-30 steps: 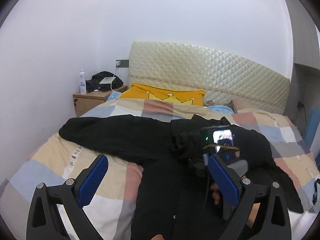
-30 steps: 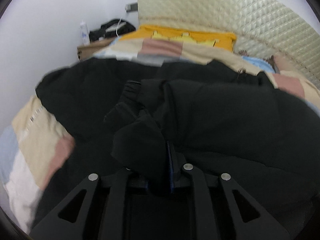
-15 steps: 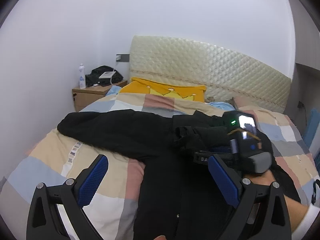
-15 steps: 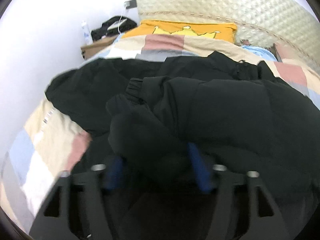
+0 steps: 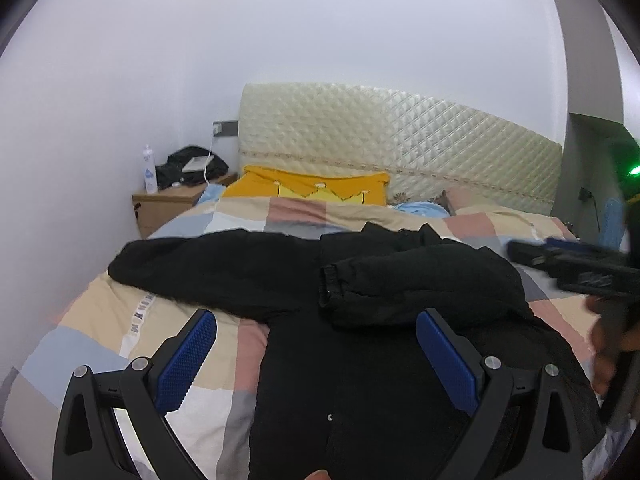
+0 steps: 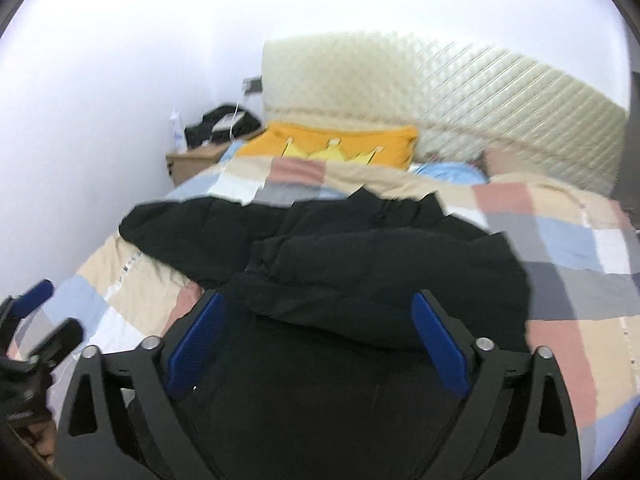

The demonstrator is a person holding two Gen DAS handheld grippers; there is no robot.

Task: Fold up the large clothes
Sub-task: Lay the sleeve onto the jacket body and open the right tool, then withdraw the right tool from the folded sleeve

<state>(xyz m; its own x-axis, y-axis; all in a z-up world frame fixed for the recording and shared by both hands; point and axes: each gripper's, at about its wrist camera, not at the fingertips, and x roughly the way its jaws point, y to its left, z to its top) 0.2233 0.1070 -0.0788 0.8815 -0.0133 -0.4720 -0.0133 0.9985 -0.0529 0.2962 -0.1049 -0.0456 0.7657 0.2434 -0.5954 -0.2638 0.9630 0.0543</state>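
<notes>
Jacket, black and bulky, lies spread over the middle of the bed, collar toward the headboard. Its right sleeve is already laid across the chest, cuff near the centre; the left sleeve stretches out toward the bed's left edge.

The right tool has just been opening its jaws; they now stand wide above the folded sleeve with nothing between the pads. The left tool is also wide open and empty, over the jacket's front.

A good next move is probably to pinch the outstretched sleeve near its cuff and carry it across to match the other, lifting high enough that the puffy fabric does not drag.

A yellow pillow lies by the headboard, and a bedside cabinet carrying a bottle and a dark bag stands beyond the far left corner, all well apart from the jacket. Nothing blocks the fold.
</notes>
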